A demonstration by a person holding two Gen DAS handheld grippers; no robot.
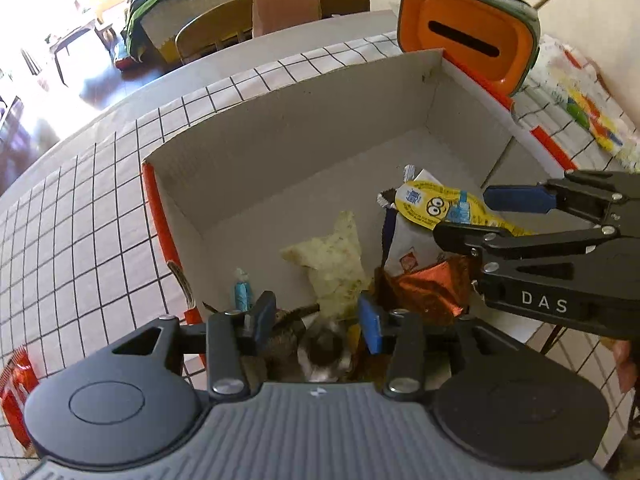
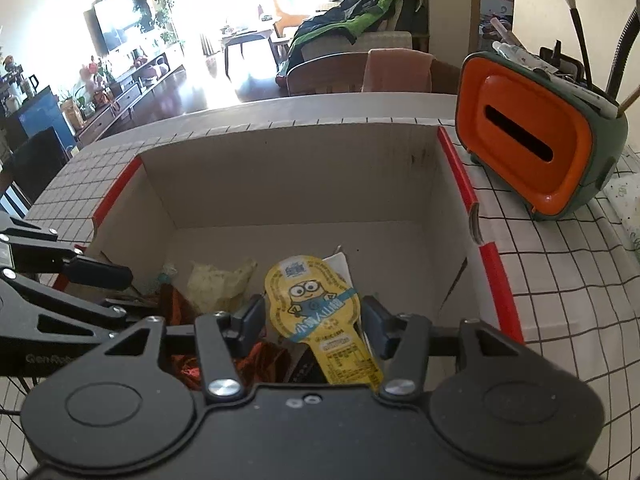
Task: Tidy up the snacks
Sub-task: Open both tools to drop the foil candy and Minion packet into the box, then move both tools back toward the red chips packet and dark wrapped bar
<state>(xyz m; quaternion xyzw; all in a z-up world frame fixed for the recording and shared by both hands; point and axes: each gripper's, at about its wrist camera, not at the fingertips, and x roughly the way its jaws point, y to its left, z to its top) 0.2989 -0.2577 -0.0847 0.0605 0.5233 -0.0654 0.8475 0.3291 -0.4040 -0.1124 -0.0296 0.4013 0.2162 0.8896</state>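
Note:
A cardboard box [image 1: 288, 128] with red-edged flaps stands on the checked tablecloth and holds several snacks. My left gripper [image 1: 316, 322] hangs open over the near corner, with a grey-brown packet [image 1: 292, 338] lying loose below its blue pads. Just ahead are a pale yellow packet [image 1: 332, 264], a copper foil packet [image 1: 428, 292] and a small blue candy [image 1: 242, 292]. My right gripper [image 2: 314, 320] reaches in from the right and straddles a yellow cartoon packet [image 2: 308, 300], which rests on the pile. Its pads stand at the packet's edges without a clear squeeze. Its fingers bracket that packet [image 1: 436, 208] in the left wrist view too.
An orange-and-green desk holder [image 2: 532, 140] with brushes stands right of the box. A red packet [image 1: 16, 392] lies on the tablecloth at the left. A colourful wrapper [image 1: 588, 108] is at the far right. Chairs [image 1: 280, 8] stand beyond the table edge.

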